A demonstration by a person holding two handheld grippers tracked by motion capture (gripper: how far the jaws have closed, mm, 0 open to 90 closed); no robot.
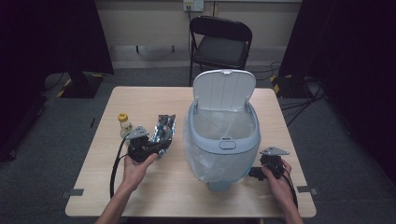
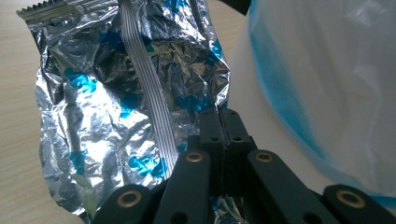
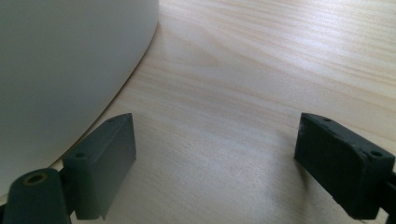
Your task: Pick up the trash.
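Left gripper (image 1: 161,148), held low in the person's left hand (image 1: 136,169), jaws clamped on the near edge of a crumpled silver-and-blue foil packet (image 2: 126,112); no legible print. Packet lies on the table (image 1: 154,191), just left of the lined bin (image 1: 223,140). Right gripper (image 3: 215,163) rests beside the bin, jaws spread. Beyond: small bottle (image 1: 124,124).

Two bare forearms, no sleeves, each hand around a black gripper. The left gripper (image 1: 161,147) and right gripper (image 1: 252,173) each carry a grey three-cornered plate on top and trail a black cable. Up close, the jaws are matt black blocks on flat black links — brass-coloured rivets at the joints, small screw holes.
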